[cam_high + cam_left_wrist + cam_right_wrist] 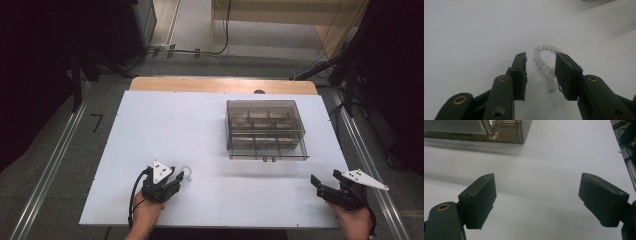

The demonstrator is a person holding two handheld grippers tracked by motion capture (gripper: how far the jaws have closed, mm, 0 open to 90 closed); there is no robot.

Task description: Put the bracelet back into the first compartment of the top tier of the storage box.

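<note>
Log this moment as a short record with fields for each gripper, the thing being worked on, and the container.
left gripper: jaws open, straddling one side of the bracelet loop, not closed on it
bead bracelet: pale translucent beads, lying flat on the white table
right gripper: jaws wide open, nothing between them, near the table's right edge
compartment box: clear, smoky, divided into cells, far right of the table

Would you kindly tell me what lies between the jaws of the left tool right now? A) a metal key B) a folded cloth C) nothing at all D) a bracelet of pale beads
D: in the left gripper view, a bracelet of pale beads lies on the white table between the open jaws of the left tool, not yet gripped.
</note>
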